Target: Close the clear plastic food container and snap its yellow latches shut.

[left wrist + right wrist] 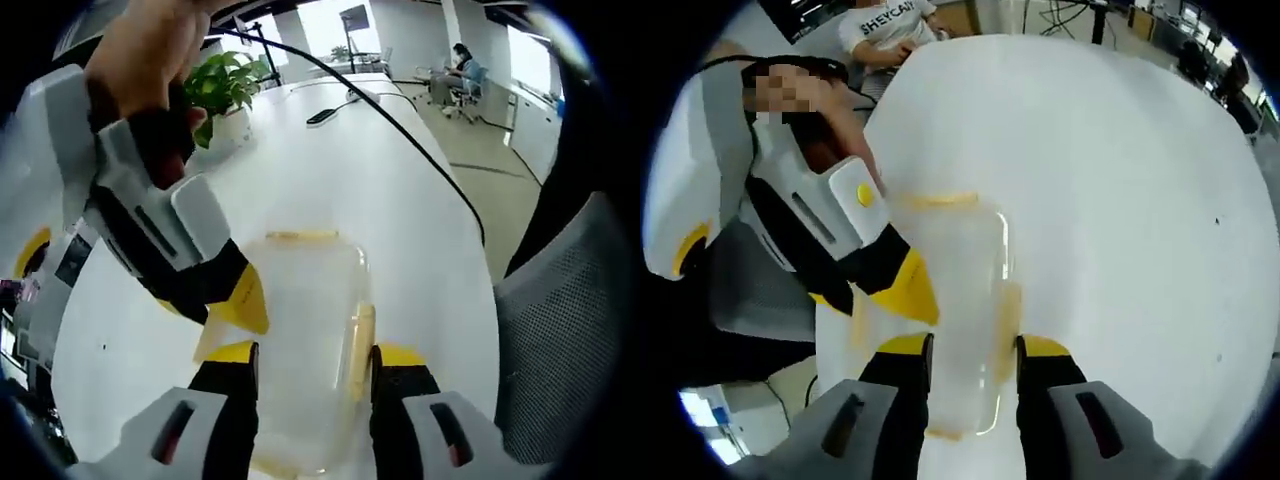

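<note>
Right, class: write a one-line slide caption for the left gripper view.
Two grippers meet over a clear food container on a white table.

— The food container [305, 330]?
— Clear, slightly frosted plastic with matt yellow latches [361, 350].
— And the table [400, 190]?
— Smooth, white, softly glossy. The chair back [560, 340] is grey mesh cloth.

You're in an open-plan office: long white meeting table [400, 190], mesh office chair [565, 330] beside it, potted plant [228, 85], and someone sitting at a desk [463, 65] by the windows.
</note>
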